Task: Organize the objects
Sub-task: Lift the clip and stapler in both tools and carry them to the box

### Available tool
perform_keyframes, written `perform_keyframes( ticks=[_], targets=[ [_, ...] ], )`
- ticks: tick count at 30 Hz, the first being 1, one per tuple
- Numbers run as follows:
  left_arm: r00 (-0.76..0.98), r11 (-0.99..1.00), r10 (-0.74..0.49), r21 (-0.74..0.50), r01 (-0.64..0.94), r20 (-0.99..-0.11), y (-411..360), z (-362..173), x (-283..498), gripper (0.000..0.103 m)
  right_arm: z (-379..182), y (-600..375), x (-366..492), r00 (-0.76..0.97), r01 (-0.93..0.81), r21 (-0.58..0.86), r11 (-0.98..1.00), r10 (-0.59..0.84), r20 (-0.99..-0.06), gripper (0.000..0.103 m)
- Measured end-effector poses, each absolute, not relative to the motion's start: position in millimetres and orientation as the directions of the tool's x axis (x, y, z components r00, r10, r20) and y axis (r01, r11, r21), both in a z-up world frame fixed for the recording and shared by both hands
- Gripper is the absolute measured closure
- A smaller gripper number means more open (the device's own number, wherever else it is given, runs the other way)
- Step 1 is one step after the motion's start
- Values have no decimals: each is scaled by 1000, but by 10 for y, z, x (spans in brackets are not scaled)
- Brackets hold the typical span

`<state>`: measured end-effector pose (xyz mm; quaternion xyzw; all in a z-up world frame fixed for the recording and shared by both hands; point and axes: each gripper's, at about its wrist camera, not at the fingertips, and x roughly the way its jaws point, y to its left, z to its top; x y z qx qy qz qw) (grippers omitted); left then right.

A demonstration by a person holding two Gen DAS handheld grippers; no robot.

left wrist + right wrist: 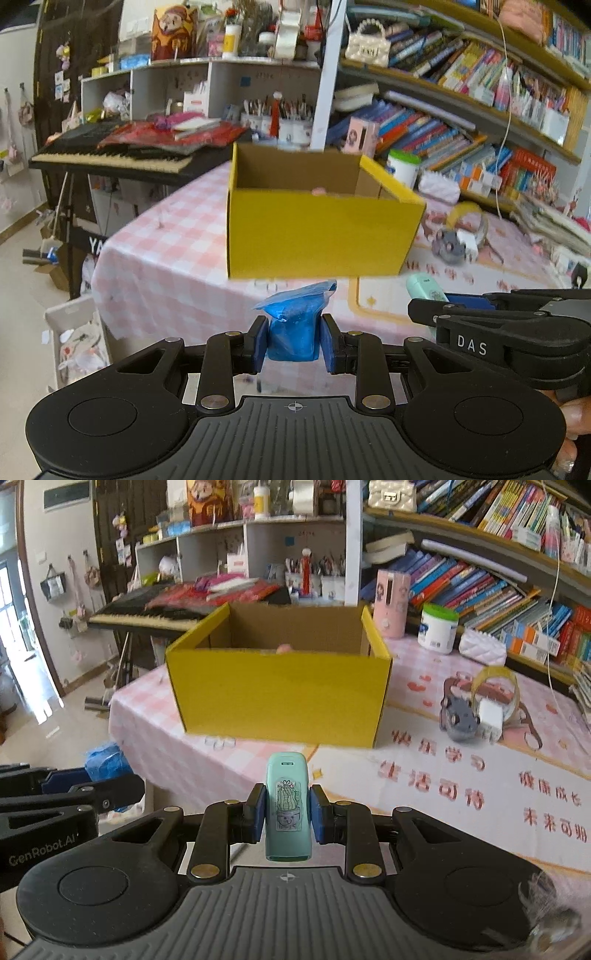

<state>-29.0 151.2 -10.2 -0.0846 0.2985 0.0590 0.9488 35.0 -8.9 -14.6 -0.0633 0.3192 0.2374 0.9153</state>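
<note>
Your left gripper [294, 341] is clamped on a crinkly blue plastic packet [294, 325], both blue pads [259, 343] pressing its sides, and the top of the packet sticks out past the fingertips. Your right gripper [287, 814] is doing the same with a mint-green little device [287, 808] that has a cactus sticker on its face; it stands upright between the pads with its rounded top poking above them. Neither claw is wide at all, just the width of what it's pinching. In the left wrist view you can see the right gripper [428, 314] off to the side with the mint thing [424, 290] peeking out.

Straight ahead of both is the open yellow cardboard box [280, 698], sitting on a table with a pink checked cloth [155, 716], and a printed mat [461, 775] with red characters beside it. To the right of the box lie a small grey toy [458, 720], a white charger plug [491, 716] and a tape roll [495, 681], all bunched together. Farther back stand a white tub with a green lid [437, 627] and a pink canister [391, 602]. Behind that are crammed bookshelves [498, 583] and a keyboard piano [147, 616] piled with red stuff.

Something pinkish [285, 649] shows just over the box's front wall, can't tell what. The box edges are blurred.
</note>
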Motion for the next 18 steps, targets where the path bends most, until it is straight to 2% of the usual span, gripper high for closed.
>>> perform_keyframes(
  ticks=[10,18],
  targets=[
    [883,983,108,-82,-163,-457,1643,275,235,75,278,57,894,750,-483,70,873,454,-482,80],
    [884,981,144,-54,-187,-445,1680,354,790,75,402,133,1535,771,-483,60,874,456,-444,80]
  ],
)
